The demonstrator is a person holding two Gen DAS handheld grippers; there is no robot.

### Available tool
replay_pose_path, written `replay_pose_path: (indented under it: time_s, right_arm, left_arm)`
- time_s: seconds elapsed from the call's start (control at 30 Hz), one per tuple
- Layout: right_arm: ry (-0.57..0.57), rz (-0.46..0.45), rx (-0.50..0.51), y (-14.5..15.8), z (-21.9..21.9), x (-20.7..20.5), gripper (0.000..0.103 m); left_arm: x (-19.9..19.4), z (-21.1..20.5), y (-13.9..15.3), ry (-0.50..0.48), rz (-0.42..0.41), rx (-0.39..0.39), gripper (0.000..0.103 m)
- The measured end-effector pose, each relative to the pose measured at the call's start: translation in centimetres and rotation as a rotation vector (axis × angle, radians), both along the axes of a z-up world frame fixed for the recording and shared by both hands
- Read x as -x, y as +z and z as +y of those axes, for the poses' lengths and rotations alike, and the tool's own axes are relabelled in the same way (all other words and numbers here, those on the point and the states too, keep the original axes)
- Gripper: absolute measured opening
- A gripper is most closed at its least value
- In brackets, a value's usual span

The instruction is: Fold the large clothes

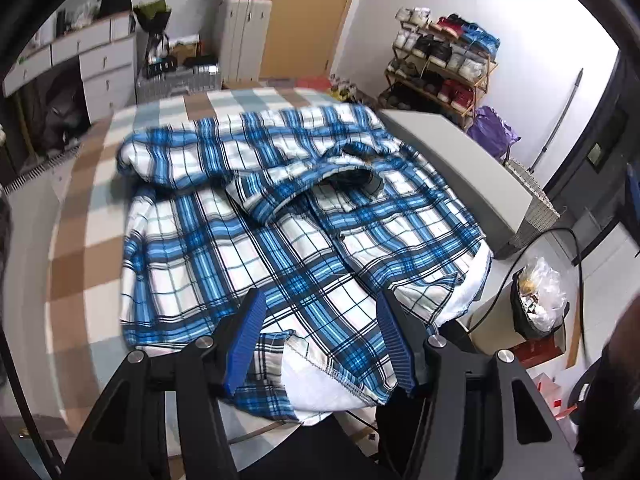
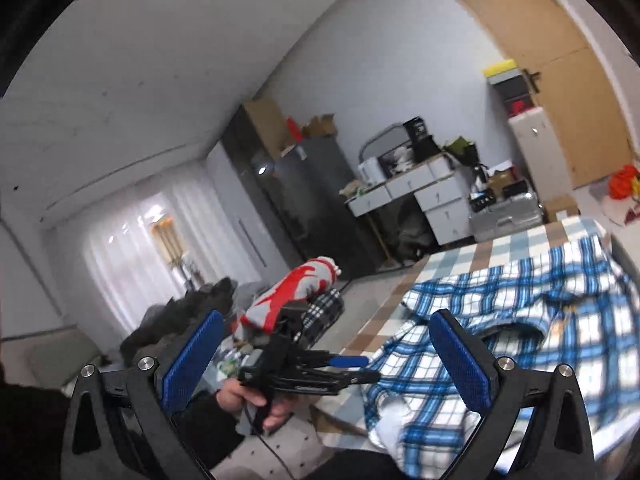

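Left wrist view: blue, white and black plaid flannel shirt spread front-up on a brown, pale blue and white checked bedcover, one sleeve folded across the chest, collar toward the far end, hem corner flipped to bare white lining. Left gripper with blue ribbed pads spread wide above the hem, nothing between them. Right wrist view: right gripper likewise wide apart and empty, held off the bed's edge, same shirt lower right. Beyond: wooden shoe rack, white drawer desk, tan wooden door, dark refrigerator.
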State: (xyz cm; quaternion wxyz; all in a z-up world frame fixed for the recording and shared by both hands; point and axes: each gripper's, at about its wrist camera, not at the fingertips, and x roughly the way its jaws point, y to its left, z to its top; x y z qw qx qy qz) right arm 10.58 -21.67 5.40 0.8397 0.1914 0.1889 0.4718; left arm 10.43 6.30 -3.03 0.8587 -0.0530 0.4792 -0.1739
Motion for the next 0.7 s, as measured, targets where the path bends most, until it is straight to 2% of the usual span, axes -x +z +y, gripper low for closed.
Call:
replay_pose_path:
  time_s: [0.07, 0.17, 0.2, 0.27, 0.37, 0.47, 0.7]
  right_arm:
    - [-0.121, 0.043, 0.057, -2.3, 1.4, 0.2, 0.103]
    - [-0.363, 0.053, 0.23, -6.0, 4.3, 1.3, 0.103]
    - [-0.396, 0.051, 0.276, -7.0, 5.1, 1.9, 0.103]
    - [-0.413, 0.066, 0.316, -8.6, 6.0, 2.6, 0.103]
    - [-0.38, 0.07, 0.313, -9.7, 6.4, 3.8, 0.103]
    - [-0.386, 0.056, 0.313, -10.0, 6.2, 4.4, 0.103]
    - [-0.391, 0.08, 0.238, -9.7, 4.4, 5.6, 0.103]
  left_arm:
    - [-1.2, -0.6, -1.5, -0.02, 0.021, -0.045, 0.052]
    - [-3.8, -1.5, -5.7, -0.064, 0.174, -0.048, 0.052]
    - [-4.2, -1.5, -6.9, -0.069, 0.224, -0.045, 0.052]
    - [-4.6, -1.4, -8.9, -0.079, 0.296, -0.051, 0.052]
    - [-3.5, -0.9, -9.0, -0.112, 0.303, -0.014, 0.052]
    - [-2.1, 0.0, -9.1, -0.136, 0.347, 0.035, 0.052]
    - [2.5, 1.3, -8.2, -0.151, 0.342, -0.03, 0.052]
